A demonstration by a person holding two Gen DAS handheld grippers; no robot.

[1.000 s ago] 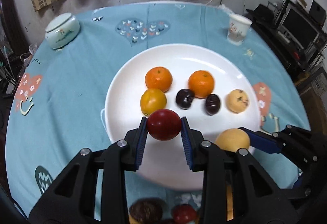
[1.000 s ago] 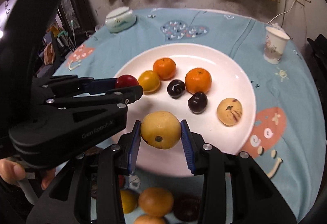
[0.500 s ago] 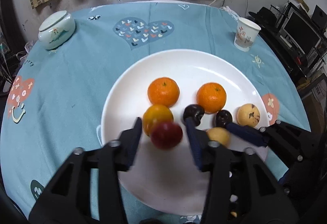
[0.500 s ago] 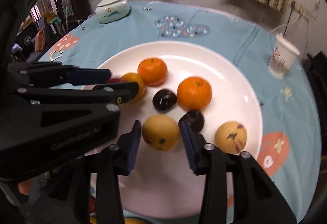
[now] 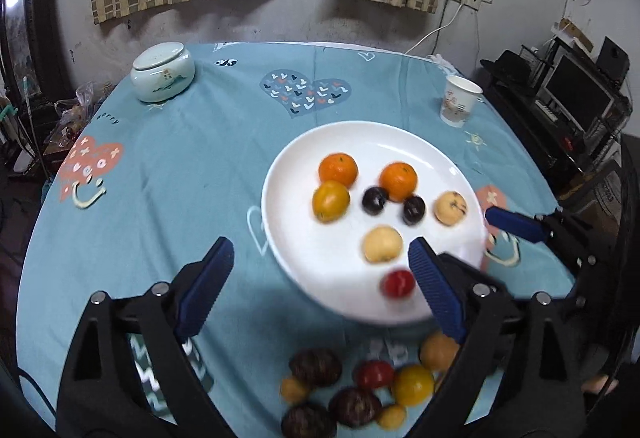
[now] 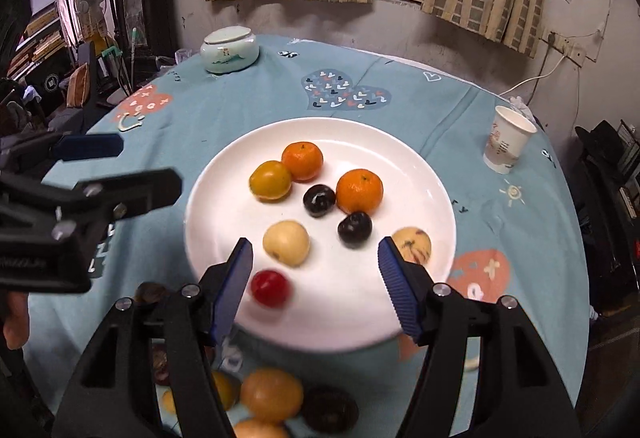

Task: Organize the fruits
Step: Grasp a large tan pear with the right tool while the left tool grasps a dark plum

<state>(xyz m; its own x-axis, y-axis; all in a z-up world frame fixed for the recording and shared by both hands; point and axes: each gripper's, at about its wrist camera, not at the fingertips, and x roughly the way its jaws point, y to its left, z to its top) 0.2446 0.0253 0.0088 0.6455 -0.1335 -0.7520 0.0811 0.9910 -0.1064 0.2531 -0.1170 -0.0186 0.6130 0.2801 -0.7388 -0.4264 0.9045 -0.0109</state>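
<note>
Compared with one second earlier, the red fruit (image 5: 397, 283) and the pale yellow fruit (image 6: 286, 242) are no longer clamped. Both are now seen lying on the white plate (image 6: 408, 166), the red one near its front rim and the pale one just behind it. The left gripper (image 5: 320, 278) is shown spread wide and empty over the tablecloth (image 5: 180, 166) at the plate's left edge; the right gripper (image 6: 316, 278) is likewise spread wide and empty over the plate's front.

Also held on the plate are two oranges (image 6: 302, 160), a yellow-orange fruit (image 6: 270, 180), two dark plums (image 6: 319, 200) and a speckled fruit (image 6: 412, 243). A loose pile of fruit (image 5: 360, 390) is seen on the cloth in front of the plate. A lidded jar (image 5: 163, 71) and a paper cup (image 5: 459, 105) stand at the far side.
</note>
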